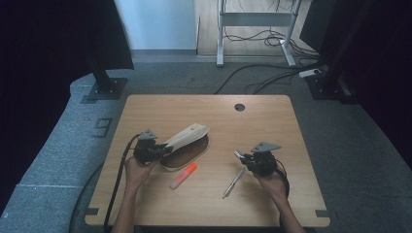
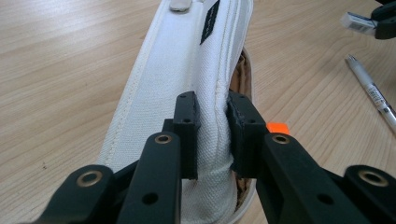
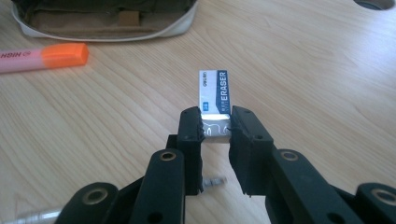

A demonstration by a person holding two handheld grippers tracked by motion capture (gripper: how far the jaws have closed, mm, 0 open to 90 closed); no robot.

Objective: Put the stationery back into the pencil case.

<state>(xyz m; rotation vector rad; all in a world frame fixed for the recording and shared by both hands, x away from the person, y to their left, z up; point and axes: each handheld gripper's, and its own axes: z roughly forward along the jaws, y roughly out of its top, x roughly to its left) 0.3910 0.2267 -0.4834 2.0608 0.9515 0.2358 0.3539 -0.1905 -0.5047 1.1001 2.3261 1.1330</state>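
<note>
We have the eraser point(image 3: 214, 100) pinched at its near end between the jaws of the right gripper point(image 3: 215, 125), lifted off the bench point(image 1: 272, 126) at the right side, well apart from the open pencil case point(image 1: 187, 145) that lies left of centre. As we judge it, the eraser is headed for that case, and the hold is the first worry: only the short wrapped end sits between the pads, most of the block sticks out ahead, and the glossy sleeve could let it pivot or slide out if we swing the hand fast. The left gripper point(image 2: 212, 123) is clamped on the white fabric flap point(image 2: 187, 70) of the case, holding it up so that the brown inside shows; if that fold of cloth slips from the pads the flap would drop over the mouth and the eraser would land on top of it. Pulling the flap too hard could drag the whole case across the bench and shift the opening away from us. On the way across, the orange highlighter point(image 1: 183, 175) lies just near of the case and the silver pen point(image 1: 233, 182) lies near the right hand; a low pass could knock either and send it rolling toward the near edge of the bench.
</note>
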